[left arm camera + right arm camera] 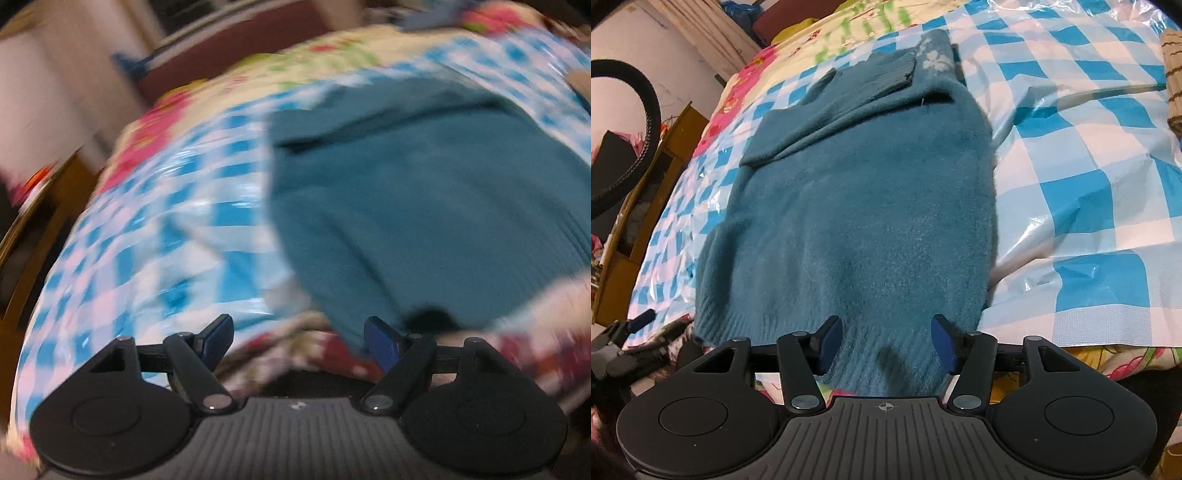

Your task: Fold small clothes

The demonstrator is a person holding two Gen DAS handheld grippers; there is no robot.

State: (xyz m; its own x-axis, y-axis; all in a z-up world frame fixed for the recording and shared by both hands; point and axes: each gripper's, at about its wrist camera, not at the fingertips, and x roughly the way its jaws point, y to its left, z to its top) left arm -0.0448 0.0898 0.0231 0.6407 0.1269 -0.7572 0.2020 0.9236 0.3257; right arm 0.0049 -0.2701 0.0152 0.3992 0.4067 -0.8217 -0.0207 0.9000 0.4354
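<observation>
A teal knit sweater (857,203) lies flat on a blue-and-white checked plastic sheet (1089,166) on a bed, with one sleeve (820,107) folded across its top. My right gripper (884,339) hangs over the ribbed hem at the near edge. Its jaws are partly apart, the hem lies between them, and the pads do not clamp it. In the blurred left wrist view, my left gripper (299,339) stands wide open and empty at the sweater's (406,203) near left corner, over the checked sheet (166,221). Part of the left gripper (639,321) also shows in the right wrist view.
A floral bedsheet (849,22) lies under the plastic. Left of the bed stand a yellow cardboard box (635,221) and a black curved tube (646,122). A woven brown object (1172,74) sits at the right edge of the bed.
</observation>
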